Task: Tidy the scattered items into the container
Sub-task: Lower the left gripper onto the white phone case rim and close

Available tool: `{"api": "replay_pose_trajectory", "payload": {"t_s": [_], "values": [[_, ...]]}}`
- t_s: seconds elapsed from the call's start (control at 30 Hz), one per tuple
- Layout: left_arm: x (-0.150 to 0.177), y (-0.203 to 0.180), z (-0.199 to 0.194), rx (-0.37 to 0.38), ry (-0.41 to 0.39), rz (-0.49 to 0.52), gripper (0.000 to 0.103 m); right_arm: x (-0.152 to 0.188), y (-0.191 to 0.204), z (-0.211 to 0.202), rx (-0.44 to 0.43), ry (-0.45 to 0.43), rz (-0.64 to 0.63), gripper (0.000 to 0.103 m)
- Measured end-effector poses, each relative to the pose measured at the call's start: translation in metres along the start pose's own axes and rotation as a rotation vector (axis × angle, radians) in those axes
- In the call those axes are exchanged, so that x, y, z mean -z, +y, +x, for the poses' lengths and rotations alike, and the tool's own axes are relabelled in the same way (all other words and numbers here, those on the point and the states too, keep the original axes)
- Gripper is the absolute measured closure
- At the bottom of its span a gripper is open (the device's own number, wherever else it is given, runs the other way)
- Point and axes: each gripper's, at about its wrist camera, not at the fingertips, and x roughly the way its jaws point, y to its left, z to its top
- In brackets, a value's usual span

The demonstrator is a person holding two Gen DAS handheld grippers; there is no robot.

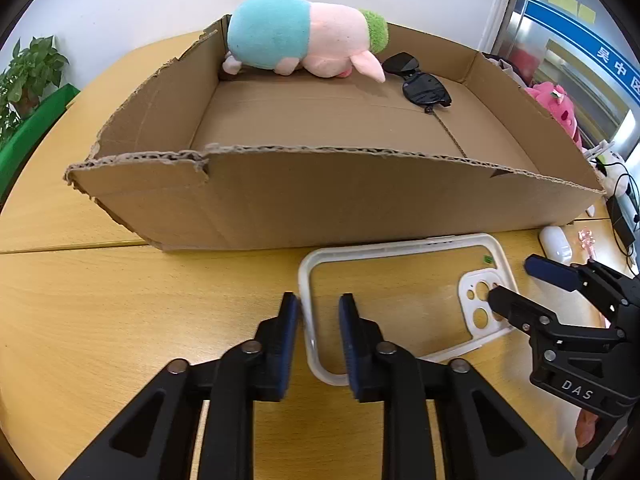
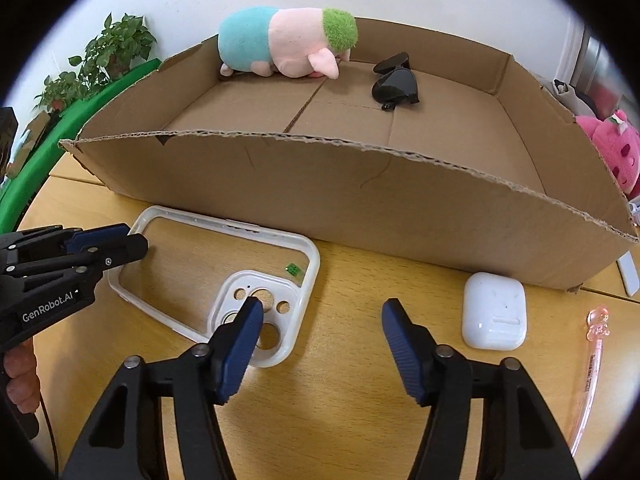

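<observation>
A clear phone case [image 1: 404, 300] [image 2: 224, 280] lies flat on the wooden table in front of a cardboard box [image 1: 320, 200] [image 2: 360, 200]. My left gripper [image 1: 319, 312] [image 2: 120, 240] straddles the case's left rim, jaws partly open, one finger on each side. My right gripper [image 2: 322, 320] [image 1: 516, 280] is open over the case's camera end, its left fingertip [image 2: 252, 312] above the cutouts. In the box lie a plush pig [image 1: 304, 36] [image 2: 284, 42] and black sunglasses [image 1: 420, 80] [image 2: 396, 82]. A white earbud case [image 2: 494, 310] [image 1: 556, 244] and a pink pen [image 2: 592, 360] lie to the right.
A pink plush toy [image 2: 616, 152] [image 1: 556, 108] sits beyond the box's right wall, with cables [image 1: 624, 200] near it. Potted plants [image 2: 100, 60] [image 1: 28, 76] and a green band [image 2: 60, 140] stand at the left. A white flat object [image 2: 628, 272] lies at the far right.
</observation>
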Motion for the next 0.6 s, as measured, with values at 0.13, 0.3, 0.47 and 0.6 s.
{"api": "replay_pose_trajectory", "payload": {"t_s": [0.13,0.3,0.47,0.6], "values": [[0.001,-0.001,-0.001,-0.008,0.003,-0.006,0.085,-0.001,0.005,-0.001,-0.017,-0.001,-0.029,0.061],[0.003,0.001,-0.003,-0.002,0.017,-0.025,0.093,0.001,0.012,-0.002,-0.034,0.0,-0.055,0.082],[0.01,-0.001,-0.013,-0.005,0.004,-0.025,0.096,0.003,0.004,-0.005,-0.054,0.007,-0.029,0.093],[0.009,-0.007,-0.029,-0.003,-0.025,-0.021,0.097,0.008,-0.001,-0.013,-0.074,-0.008,-0.012,0.095]]}}
